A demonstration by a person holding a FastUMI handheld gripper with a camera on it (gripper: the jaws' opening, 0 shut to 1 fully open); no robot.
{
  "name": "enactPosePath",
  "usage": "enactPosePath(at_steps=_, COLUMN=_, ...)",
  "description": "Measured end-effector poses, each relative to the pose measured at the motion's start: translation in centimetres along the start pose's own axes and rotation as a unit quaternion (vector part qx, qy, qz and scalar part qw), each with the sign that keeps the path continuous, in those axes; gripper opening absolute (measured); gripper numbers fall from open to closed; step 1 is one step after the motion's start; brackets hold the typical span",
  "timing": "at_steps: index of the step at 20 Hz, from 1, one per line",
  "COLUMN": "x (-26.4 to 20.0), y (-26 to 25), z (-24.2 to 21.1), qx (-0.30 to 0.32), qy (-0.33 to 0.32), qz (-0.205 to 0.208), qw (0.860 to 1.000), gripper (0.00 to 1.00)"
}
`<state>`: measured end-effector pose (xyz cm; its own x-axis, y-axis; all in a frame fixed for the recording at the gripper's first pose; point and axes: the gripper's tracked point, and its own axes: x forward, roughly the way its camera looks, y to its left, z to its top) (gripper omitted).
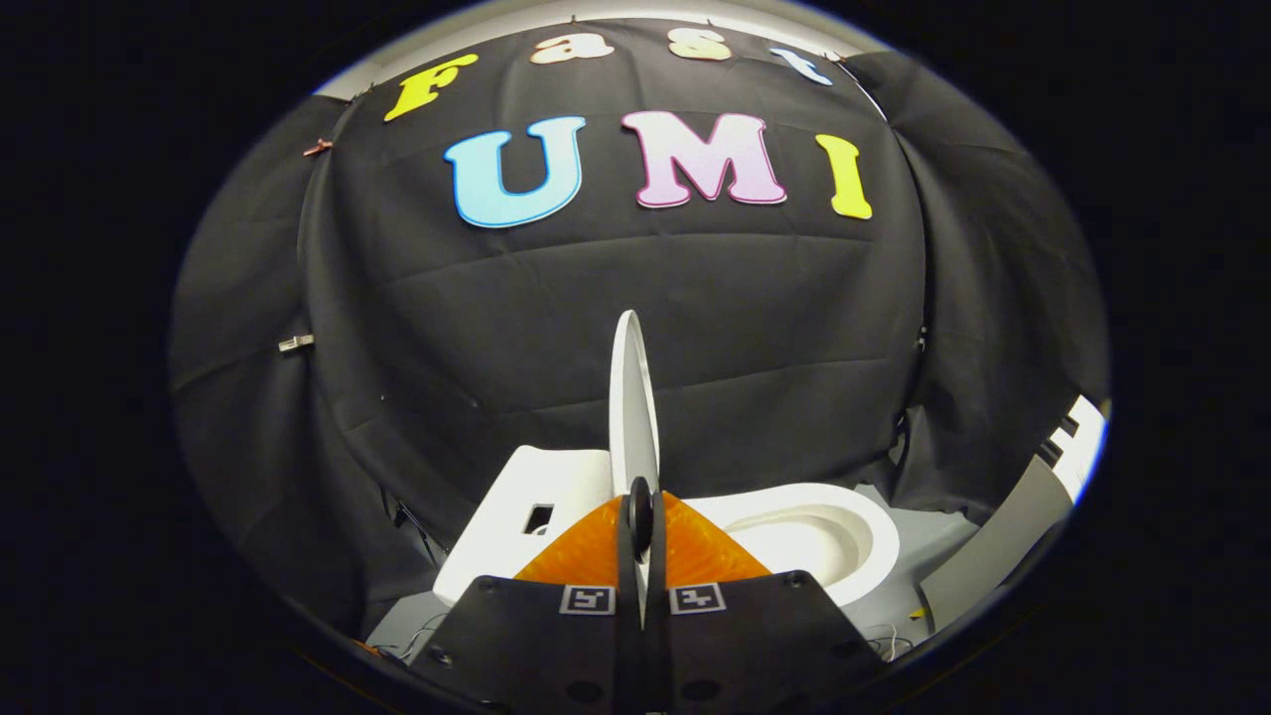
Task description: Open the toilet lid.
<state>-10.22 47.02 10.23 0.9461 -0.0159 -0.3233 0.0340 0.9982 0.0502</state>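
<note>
While the lid stands on edge: the scene runs left to right
Tank (516, 501): white, left of the fingers
Toilet lid (633, 397): upright, edge-on
Fingers (640, 516): closed tight, both pressing the lid's lower edge
Bowl (824, 531): open, white, to the right

Tongs (640, 516) on a black two-plate body, square coded marker on each plate; round screw holes

Readable words, numbers: none that can be made out on the toilet or the claw.
Markers: two square black-and-white coded tags (587, 599) on the gripper (640, 516), one behind each finger.
Fingers: closed on the upright toilet lid (634, 397).
</note>
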Motion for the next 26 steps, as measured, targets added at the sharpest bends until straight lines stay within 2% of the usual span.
enactPosePath(at_steps=7, x=0.3, y=5.6, z=-1.3, qx=-0.063, qy=-0.019, qz=0.002, qw=0.998, gripper=0.06)
enactPosePath(at_steps=10, x=0.5, y=7.3, z=-2.0, qx=-0.066, qy=-0.018, qz=0.012, qw=0.998, gripper=0.07)
enactPosePath(at_steps=19, x=0.4, y=9.4, z=-2.5, qx=-0.083, qy=-0.032, qz=0.003, qw=0.996, gripper=0.08)
enactPosePath(at_steps=26, x=0.6, y=9.5, z=-2.6, qx=-0.069, qy=-0.033, qz=0.006, qw=0.997, gripper=0.08)
